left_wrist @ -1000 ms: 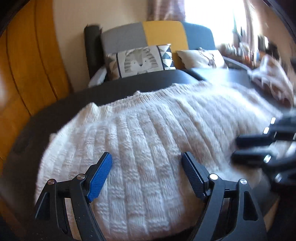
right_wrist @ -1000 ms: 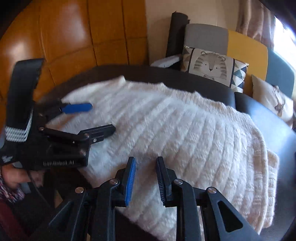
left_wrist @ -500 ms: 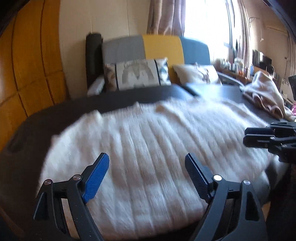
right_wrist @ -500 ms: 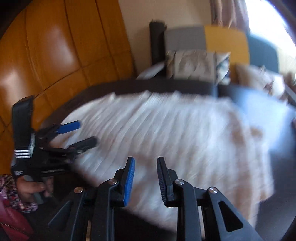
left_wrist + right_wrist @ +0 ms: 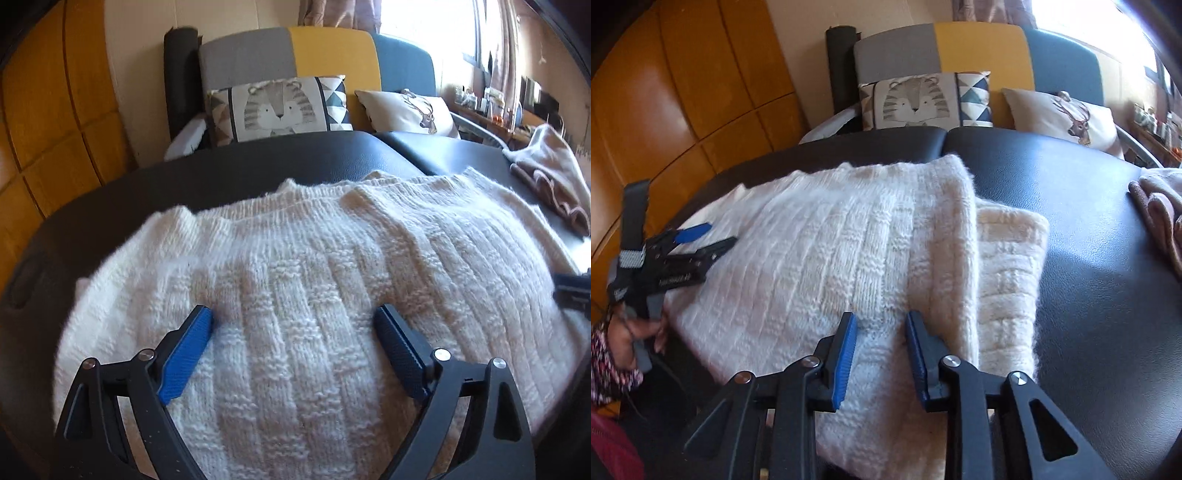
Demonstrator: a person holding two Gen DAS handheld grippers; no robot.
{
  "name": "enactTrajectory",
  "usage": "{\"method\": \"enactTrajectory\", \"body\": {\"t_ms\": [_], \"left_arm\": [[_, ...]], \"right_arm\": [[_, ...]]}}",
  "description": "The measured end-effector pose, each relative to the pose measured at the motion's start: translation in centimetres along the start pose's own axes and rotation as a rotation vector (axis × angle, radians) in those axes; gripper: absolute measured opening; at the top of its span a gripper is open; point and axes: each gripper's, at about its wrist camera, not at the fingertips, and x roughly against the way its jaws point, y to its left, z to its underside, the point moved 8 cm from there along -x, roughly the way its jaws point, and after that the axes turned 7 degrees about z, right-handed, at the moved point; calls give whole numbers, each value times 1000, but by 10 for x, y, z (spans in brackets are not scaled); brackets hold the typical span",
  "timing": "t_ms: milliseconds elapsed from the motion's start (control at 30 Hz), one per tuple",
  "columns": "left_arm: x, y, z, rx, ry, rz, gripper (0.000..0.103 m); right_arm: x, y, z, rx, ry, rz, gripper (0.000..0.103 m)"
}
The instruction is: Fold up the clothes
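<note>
Both wrist views close, angled down, sharing white sweater [image 5: 295, 295], sofa [image 5: 960, 48]

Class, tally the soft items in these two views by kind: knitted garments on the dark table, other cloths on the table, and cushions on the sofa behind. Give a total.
White knitted sweater: 1
Pinkish-beige cloth: 1
Cushions, tiger and deer: 2
Total: 4

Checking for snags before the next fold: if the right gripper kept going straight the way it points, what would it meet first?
Most likely the white knitted sweater: the right gripper points down at its folded top layer, jaws empty.
</note>
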Motion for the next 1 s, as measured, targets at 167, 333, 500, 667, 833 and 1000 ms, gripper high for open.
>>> {"method": "enactTrajectory", "body": {"t_ms": [167,333,500,667,833,1000], "left_arm": [[2,-3,3,-6,-21,-14,91],[3,-4,4,-5,-23,-15,91],[1,-3,4,-1,-25,-7,92],[2,-2,5,1,-29,-5,92],[3,-2,7,3,-41,-6,92],[3,-3,7,3,-43,-8,92]], "right_arm": [[30,-12,-12,-88,-63,-28,28],[19,-6,-2,-47,7,-28,28],[24,-14,28,4,0,52,26],[32,-22,37,-92,-11,9,26],[45,-18,2,-103,-64,-7,28],[15,5,-38,-55,-78,31,30]]}}
